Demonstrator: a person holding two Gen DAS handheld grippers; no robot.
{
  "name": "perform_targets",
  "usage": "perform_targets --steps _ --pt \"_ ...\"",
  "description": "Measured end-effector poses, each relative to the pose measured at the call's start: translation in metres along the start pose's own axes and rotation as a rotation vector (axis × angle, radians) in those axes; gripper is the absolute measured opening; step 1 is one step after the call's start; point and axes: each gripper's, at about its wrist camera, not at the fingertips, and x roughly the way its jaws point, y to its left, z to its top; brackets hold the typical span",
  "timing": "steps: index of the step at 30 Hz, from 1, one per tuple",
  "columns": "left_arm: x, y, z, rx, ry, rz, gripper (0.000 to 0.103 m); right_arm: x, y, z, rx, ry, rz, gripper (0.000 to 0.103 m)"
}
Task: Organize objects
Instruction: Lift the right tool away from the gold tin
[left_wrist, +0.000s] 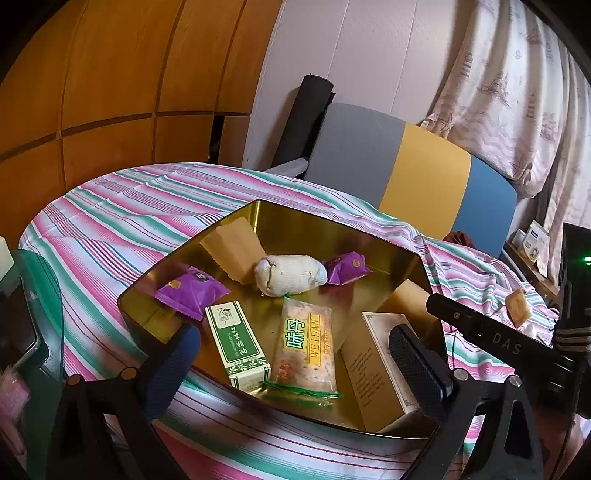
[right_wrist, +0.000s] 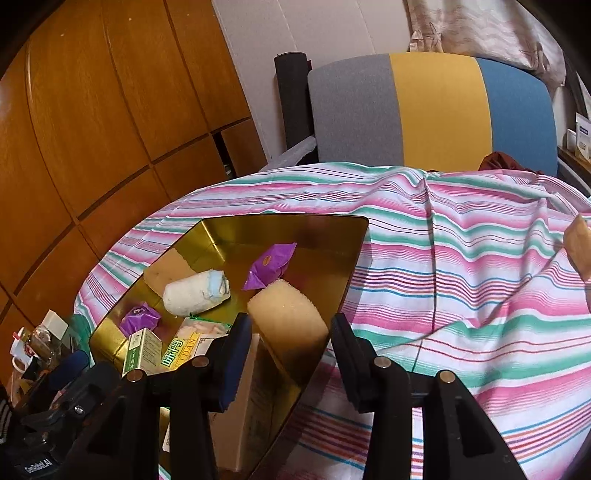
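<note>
Gold metal tray (left_wrist: 280, 218) sits on the striped tabletop (left_wrist: 110, 221), holding purple candies (left_wrist: 192, 293), a green box (left_wrist: 236, 343), a WEIDAN snack packet (left_wrist: 306, 347), a rolled white cloth (left_wrist: 290, 275) and a beige sponge (right_wrist: 286, 314) at its near right edge. Right tongs (right_wrist: 290, 354) stand spread either side of that sponge, apparently not pressing it. Left tongs (left_wrist: 295, 369) hang wide apart over the tray's near side, gripping nothing.
</note>
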Motion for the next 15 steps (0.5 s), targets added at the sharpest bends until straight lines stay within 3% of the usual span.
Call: perform_targets --steps 15 --pt "-0.004 -0.004 -0.002 0.010 0.008 -0.001 0.103 -0.019 0.023 0.002 -0.063 -0.029 -0.015 0.046"
